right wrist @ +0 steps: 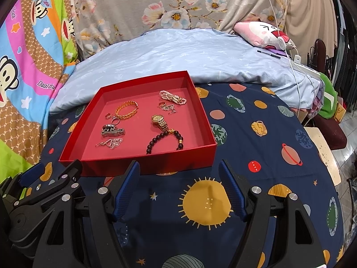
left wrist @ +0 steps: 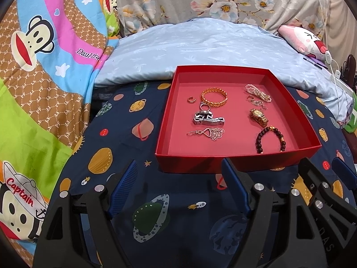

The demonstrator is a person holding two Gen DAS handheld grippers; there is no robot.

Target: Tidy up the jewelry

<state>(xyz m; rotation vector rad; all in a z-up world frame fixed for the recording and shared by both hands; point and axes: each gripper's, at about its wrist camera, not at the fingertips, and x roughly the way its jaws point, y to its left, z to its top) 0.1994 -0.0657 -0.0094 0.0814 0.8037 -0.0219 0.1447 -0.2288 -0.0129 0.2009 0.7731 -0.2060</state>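
Note:
A red box (left wrist: pixel 191 159) (right wrist: pixel 142 164) lies on the navy planet cloth. In it are a gold bangle (left wrist: pixel 214 97) (right wrist: pixel 126 109), a silver watch (left wrist: pixel 206 118) (right wrist: pixel 112 131), a gold watch (left wrist: pixel 258 116) (right wrist: pixel 160 121), a dark bead bracelet (left wrist: pixel 270 139) (right wrist: pixel 165 141), a pearl bracelet (left wrist: pixel 257 92) (right wrist: pixel 173 97), silver earrings (left wrist: pixel 207 133) (right wrist: pixel 110 143) and small rings (left wrist: pixel 191 99). My left gripper (left wrist: pixel 178 169) is open and empty, just in front of the box. My right gripper (right wrist: pixel 179 169) is open and empty, at the box's near right corner.
A light blue quilt (left wrist: pixel 200 51) lies behind the box, a monkey-print blanket (left wrist: pixel 44 78) to the left. A pink plush pillow (right wrist: pixel 263 33) and a white cable (right wrist: pixel 290 62) are at the far right. The table edge and a chair (right wrist: pixel 323 154) lie to the right.

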